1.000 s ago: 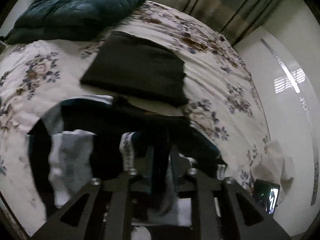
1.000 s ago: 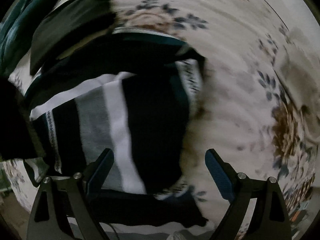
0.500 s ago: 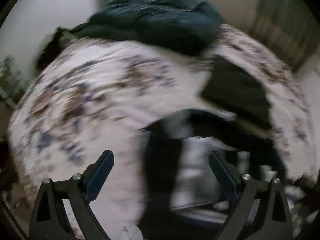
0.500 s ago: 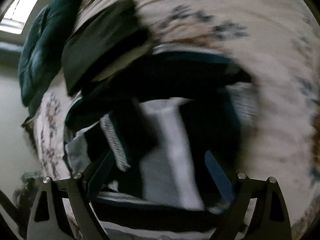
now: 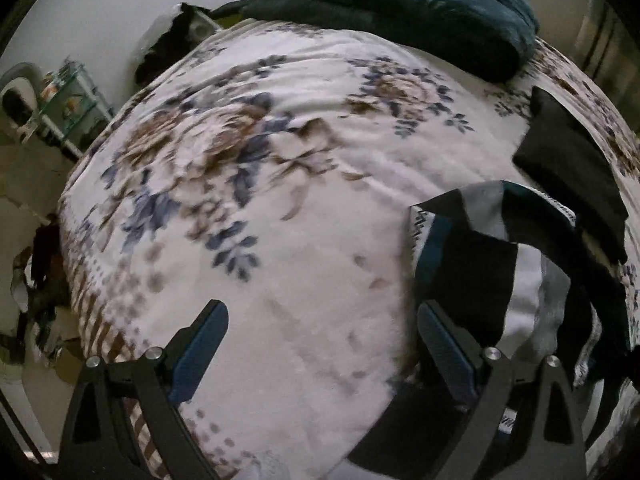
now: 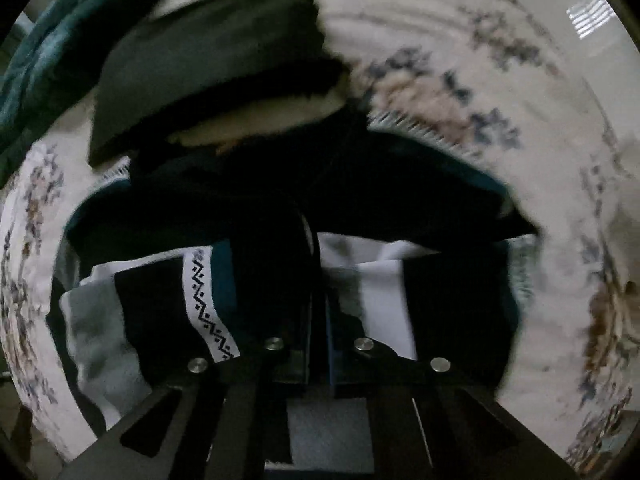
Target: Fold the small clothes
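A small striped garment in black, white, grey and teal (image 6: 384, 288) lies rumpled on the floral bedspread (image 6: 500, 92). My right gripper (image 6: 318, 312) is shut on a dark fold of this striped garment, right above it. In the left wrist view the same garment (image 5: 516, 280) lies at the right. My left gripper (image 5: 322, 344) is open and empty over the bare bedspread (image 5: 280, 184), its right finger beside the garment's left edge.
A folded dark garment (image 6: 200, 64) lies just beyond the striped one; it also shows in the left wrist view (image 5: 572, 176). A dark teal duvet (image 5: 400, 4) is heaped at the far end of the bed. A shelf (image 5: 68, 100) stands off the bed's left edge.
My left gripper let go of the striped garment, opened and swung left over bare bedspread. My right gripper, open before, closed on a fold of the striped garment.
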The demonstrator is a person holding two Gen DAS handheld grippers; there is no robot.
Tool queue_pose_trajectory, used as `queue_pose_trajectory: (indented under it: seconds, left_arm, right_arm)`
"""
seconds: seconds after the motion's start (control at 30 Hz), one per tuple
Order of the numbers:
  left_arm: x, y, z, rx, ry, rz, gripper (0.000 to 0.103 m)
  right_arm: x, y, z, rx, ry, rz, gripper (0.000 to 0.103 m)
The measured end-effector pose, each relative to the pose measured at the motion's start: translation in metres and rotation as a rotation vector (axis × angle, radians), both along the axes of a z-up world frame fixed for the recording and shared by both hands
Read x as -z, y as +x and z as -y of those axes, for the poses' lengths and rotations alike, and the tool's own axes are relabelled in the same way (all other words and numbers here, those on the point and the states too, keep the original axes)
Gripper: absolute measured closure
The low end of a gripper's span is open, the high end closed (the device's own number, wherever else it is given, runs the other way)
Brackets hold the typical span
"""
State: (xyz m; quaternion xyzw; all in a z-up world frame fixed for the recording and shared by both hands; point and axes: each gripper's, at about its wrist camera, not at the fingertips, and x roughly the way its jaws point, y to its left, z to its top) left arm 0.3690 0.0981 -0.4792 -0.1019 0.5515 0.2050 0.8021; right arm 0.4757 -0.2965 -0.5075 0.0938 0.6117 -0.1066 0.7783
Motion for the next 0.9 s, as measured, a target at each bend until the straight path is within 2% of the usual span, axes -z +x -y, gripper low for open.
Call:
queue_pose_trajectory:
  seconds: [0.17, 0.27, 0.4, 0.53, 0.6, 0.67, 0.73, 0.8, 0.83, 0.9]
  left_arm:
    - [0.001, 0.037, 0.024, 0.083, -0.011, 0.017, 0.006]
    - [0.001, 0.059, 0.042, 0.14, -0.022, 0.029, 0.006]
    - [0.014, 0.087, 0.066, 0.215, -0.018, 0.012, 0.006]
    - [0.036, 0.114, 0.085, 0.265, -0.009, -0.023, 0.006]
    - [0.05, 0.126, 0.092, 0.287, 0.004, -0.05, 0.006]
    - [0.066, 0.138, 0.098, 0.315, 0.039, -0.1, 0.006]
    - [0.074, 0.143, 0.098, 0.324, 0.047, -0.149, 0.006]
    - [0.065, 0.138, 0.095, 0.326, 0.025, -0.116, 0.006]
    - [0.055, 0.133, 0.095, 0.333, 0.019, -0.083, 0.006]
    - [0.047, 0.126, 0.099, 0.354, 0.003, -0.047, 0.006]
  right_arm:
    - [-0.047, -0.026, 0.044, 0.082, -0.008, 0.074, 0.098]
    - [-0.058, -0.037, 0.085, 0.15, -0.025, 0.066, 0.098]
    - [-0.041, -0.045, 0.139, 0.253, -0.051, -0.008, 0.098]
    - [-0.007, -0.05, 0.164, 0.295, 0.035, -0.131, 0.098]
    - [0.007, -0.049, 0.171, 0.309, 0.086, -0.176, 0.093]
    - [0.009, -0.051, 0.18, 0.334, 0.084, -0.2, 0.074]
    - [-0.007, -0.057, 0.187, 0.377, 0.076, -0.139, 0.066]
    - [-0.025, -0.06, 0.184, 0.365, 0.08, -0.052, 0.061]
    - [-0.036, -0.061, 0.176, 0.325, 0.081, 0.01, 0.057]
    - [-0.042, -0.057, 0.16, 0.251, 0.078, 0.061, 0.049]
